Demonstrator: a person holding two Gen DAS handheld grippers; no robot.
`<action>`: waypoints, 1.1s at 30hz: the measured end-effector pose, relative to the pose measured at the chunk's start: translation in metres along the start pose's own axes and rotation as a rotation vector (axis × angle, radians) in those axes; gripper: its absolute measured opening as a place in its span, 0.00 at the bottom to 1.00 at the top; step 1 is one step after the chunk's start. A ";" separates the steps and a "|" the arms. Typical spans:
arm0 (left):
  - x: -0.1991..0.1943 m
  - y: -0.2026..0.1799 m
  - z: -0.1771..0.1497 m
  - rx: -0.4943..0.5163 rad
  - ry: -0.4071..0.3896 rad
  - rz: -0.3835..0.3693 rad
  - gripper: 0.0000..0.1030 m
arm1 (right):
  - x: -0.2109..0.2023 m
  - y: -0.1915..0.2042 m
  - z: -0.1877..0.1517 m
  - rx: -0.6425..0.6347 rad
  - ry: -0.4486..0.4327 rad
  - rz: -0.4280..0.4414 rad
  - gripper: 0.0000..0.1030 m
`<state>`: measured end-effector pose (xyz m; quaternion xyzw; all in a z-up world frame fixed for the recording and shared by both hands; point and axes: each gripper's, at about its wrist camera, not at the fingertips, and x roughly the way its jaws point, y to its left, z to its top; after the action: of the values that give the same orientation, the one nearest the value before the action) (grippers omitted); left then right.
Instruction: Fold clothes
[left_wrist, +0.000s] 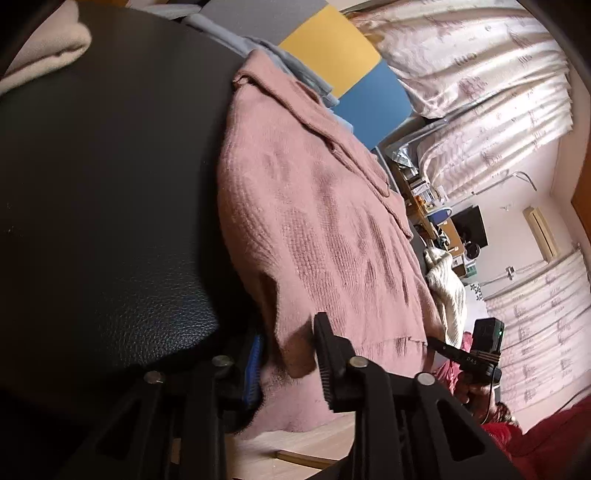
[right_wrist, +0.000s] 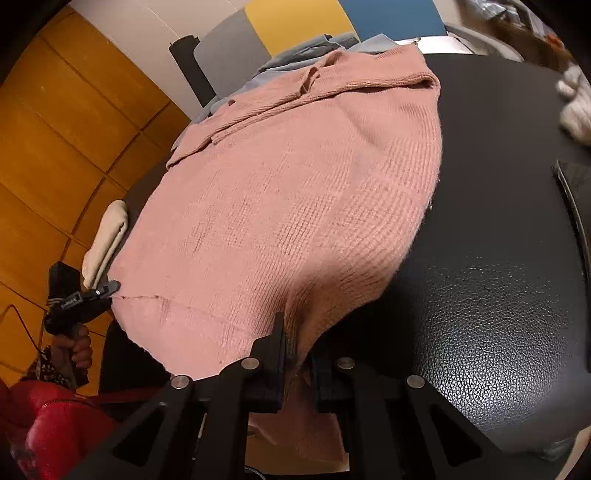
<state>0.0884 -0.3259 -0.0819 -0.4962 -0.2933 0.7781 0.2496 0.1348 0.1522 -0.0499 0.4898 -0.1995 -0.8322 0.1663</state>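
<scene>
the hem of a pink waffle-knit sweater (right_wrist: 288, 206) is pinched at both near corners, prob. so it can be lifted & folded away over itself. right tongs (right_wrist: 297, 354) are nearly closed w/ the hem fabric clamped between the jaws. left tongs (left_wrist: 286, 354) stand somewhat wider, but pink fabric is bunched in the gap & seems gripped. the sweater is spread flat on a black leather-textured tabletop (right_wrist: 498, 258), hem draped over the near edge. beyond it, grey-blue clothes (right_wrist: 295, 55) are piled at the far edge.
</scene>
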 end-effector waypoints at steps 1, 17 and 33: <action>0.000 0.000 0.000 -0.010 0.008 -0.008 0.08 | -0.001 -0.002 0.000 0.020 -0.003 0.014 0.10; -0.071 -0.031 -0.011 -0.057 -0.130 -0.338 0.07 | -0.065 0.001 -0.002 0.098 -0.131 0.307 0.10; -0.031 -0.037 0.117 -0.222 -0.184 -0.495 0.08 | -0.044 -0.033 0.122 0.398 -0.214 0.546 0.10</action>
<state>-0.0038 -0.3456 0.0033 -0.3612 -0.5102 0.6984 0.3486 0.0450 0.2220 0.0211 0.3512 -0.4978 -0.7484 0.2620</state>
